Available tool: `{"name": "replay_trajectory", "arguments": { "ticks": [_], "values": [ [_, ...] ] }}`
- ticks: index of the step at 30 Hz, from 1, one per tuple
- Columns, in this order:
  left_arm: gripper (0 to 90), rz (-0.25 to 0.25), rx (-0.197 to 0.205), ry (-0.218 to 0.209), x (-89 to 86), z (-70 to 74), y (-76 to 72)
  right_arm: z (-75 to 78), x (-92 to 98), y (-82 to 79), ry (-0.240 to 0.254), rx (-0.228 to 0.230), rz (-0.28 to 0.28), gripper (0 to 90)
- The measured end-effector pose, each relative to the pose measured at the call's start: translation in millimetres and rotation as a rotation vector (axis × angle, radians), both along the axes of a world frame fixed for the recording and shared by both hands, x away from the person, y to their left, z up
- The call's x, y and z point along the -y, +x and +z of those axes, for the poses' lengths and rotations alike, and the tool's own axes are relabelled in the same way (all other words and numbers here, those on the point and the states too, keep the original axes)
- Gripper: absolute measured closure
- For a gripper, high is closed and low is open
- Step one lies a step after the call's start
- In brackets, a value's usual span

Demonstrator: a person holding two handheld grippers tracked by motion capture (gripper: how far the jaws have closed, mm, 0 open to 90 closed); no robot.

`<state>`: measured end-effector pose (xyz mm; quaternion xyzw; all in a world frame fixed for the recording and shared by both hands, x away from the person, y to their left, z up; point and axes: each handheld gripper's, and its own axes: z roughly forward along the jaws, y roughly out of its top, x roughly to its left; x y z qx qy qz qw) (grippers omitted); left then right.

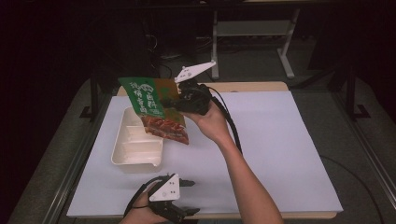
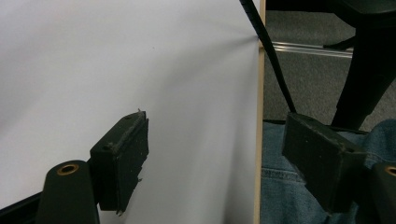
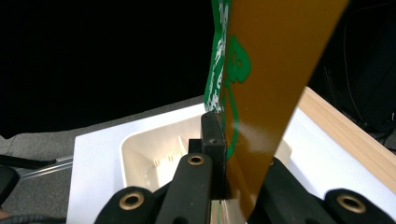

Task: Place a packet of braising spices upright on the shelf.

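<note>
gripping snack packet (image 1: 156,108) over tray (image 1: 135,154), right gripper (image 3: 223,154) clamped, left gripper (image 2: 215,158) fingers apart

high: above, forward-down | claw views: close – share white table (image 1: 280,140)

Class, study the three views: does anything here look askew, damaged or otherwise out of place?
Nothing is spilled or broken. The only oddity: the snack packet hangs tilted in the air above the cream tray, pinched at one edge by the right gripper. The left gripper rests open near the table's front edge.

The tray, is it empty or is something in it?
Empty: the tray shows bare compartments. The packet hangs above it, clamped in the right gripper.
</note>
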<state>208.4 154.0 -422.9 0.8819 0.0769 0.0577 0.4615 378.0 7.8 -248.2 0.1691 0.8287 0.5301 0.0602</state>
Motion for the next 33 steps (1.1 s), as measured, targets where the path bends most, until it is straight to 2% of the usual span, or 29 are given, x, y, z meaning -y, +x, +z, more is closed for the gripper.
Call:
{"name": "replay_trajectory", "arguments": {
  "ticks": [7, 18, 28, 30, 33],
  "values": [
    [22.6, -0.001, 0.005, -0.007, -2.9, 1.6, 0.7, -7.8, -22.4, 14.1, 0.003, 0.005, 0.015, 89.6],
    [22.5, -0.002, 0.013, -0.006, -4.4, 1.9, 2.2, -14.4, -45.0, 26.3, 0.016, 0.003, 0.032, 89.6],
    [22.3, -0.008, 0.015, -0.003, -6.7, 3.3, 4.0, -32.6, -62.1, 39.8, 0.022, -0.025, 0.045, 89.5],
    [22.3, 0.002, -0.004, -0.028, -5.7, 3.1, 2.4, -36.1, -65.4, 41.9, 0.026, -0.029, 0.047, 89.5],
    [22.3, -0.003, -0.004, -0.024, -5.7, 3.5, 2.5, -42.9, -71.2, 46.0, 0.037, -0.044, 0.057, 89.6]
  ]
}}
